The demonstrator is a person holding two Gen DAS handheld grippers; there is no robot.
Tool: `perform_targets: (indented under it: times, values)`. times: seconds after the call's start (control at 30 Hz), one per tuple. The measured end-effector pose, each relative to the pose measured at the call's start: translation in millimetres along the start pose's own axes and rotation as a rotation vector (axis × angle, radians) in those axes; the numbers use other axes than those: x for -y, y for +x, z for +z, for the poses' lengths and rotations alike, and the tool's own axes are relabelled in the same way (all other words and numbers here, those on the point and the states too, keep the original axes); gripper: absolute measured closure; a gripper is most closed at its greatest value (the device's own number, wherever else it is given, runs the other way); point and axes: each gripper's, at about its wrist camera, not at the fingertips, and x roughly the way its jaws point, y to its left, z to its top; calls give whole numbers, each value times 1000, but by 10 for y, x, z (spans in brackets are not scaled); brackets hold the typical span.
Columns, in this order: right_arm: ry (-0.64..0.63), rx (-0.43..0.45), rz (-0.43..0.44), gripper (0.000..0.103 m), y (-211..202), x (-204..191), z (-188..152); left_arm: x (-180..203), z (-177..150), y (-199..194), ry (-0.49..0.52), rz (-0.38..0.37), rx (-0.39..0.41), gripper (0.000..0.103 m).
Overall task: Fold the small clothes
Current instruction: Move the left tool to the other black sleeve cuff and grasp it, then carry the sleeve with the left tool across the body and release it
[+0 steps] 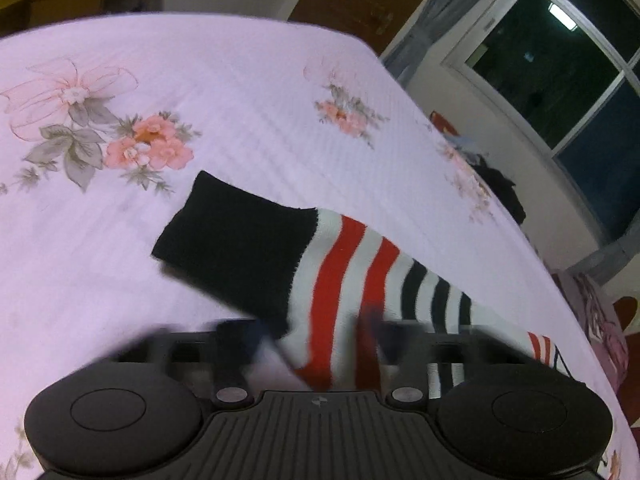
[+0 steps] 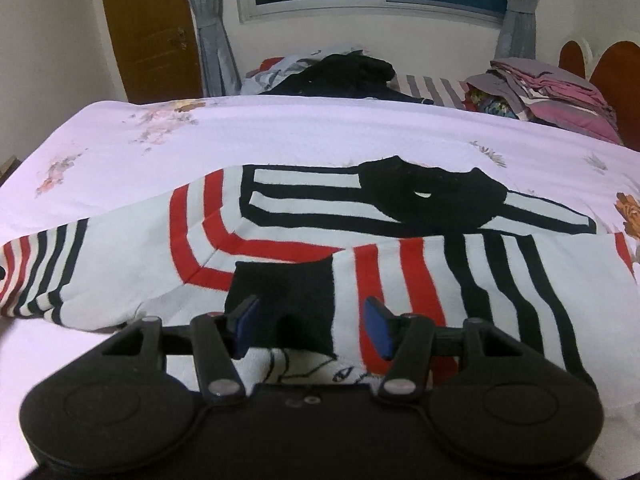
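A small white sweater (image 2: 280, 224) with red and black stripes and a black collar (image 2: 432, 196) lies on the bed. In the right wrist view one sleeve is folded across the body, its black cuff (image 2: 288, 300) lying between the open fingers of my right gripper (image 2: 312, 326). In the left wrist view the other sleeve (image 1: 348, 280) with its black cuff (image 1: 236, 248) stretches left over the sheet. My left gripper (image 1: 316, 340) is blurred, its fingers standing apart on either side of the sleeve.
The bed has a pale pink floral sheet (image 1: 200, 92). A dark pile of clothes (image 2: 336, 72) and folded purple fabrics (image 2: 552, 92) lie at the far side under the window. A brown door (image 2: 148, 28) stands at the left.
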Motion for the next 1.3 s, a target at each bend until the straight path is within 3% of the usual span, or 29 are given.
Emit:
perform_targets:
  times: [0.03, 0.17, 0.27, 0.43, 0.53, 0.7, 0.77, 0.87, 0.93, 1.07, 1.1, 1.13, 1.17, 1.23, 1.3]
  values:
    - [4, 1, -6, 48, 17, 1, 12, -25, 15, 18, -24, 2, -1, 92]
    - [8, 14, -44, 48, 50, 44, 74, 52, 32, 8, -29, -19, 16, 98]
    - [24, 27, -77, 48, 57, 146, 105, 291, 73, -122, 18, -95, 45, 98]
    - [71, -74, -105, 48, 289, 362, 22, 1176, 81, -365, 199, -285, 70, 98]
    - [113, -42, -77, 48, 174, 449, 19, 1810, -83, -469, 325, -410, 40, 98]
    - [168, 35, -49, 46, -230, 705, 11, 2811, -756, -511, 499, -611, -91, 98]
    - [187, 47, -72, 44, -359, 864, -21, 3123, -1123, -433, 576, -648, -169, 98]
    - [218, 34, -107, 44, -496, 1137, -134, 3479, -1701, -244, 672, -662, -306, 97]
    - [249, 21, -119, 44, -559, 1305, -224, 3607, -2036, -179, 763, -626, -325, 97]
    - [313, 8, -104, 40, -601, 1511, -350, 3622, -2287, -198, 834, -599, -397, 96]
    - [324, 12, -96, 39, -618, 1543, -378, 3611, -2281, -265, 846, -596, -386, 94]
    - [330, 13, -87, 39, -628, 1558, -394, 3589, -2261, -289, 857, -589, -370, 79]
    - [335, 12, -73, 39, -623, 1563, -390, 3551, -2206, -325, 859, -579, -350, 53]
    - [340, 18, -37, 37, -636, 1547, -390, 3367, -2026, -447, 840, -562, -271, 28]
    - [327, 24, -3, 31, -608, 1469, -337, 3191, -1876, -543, 842, -530, -203, 27]
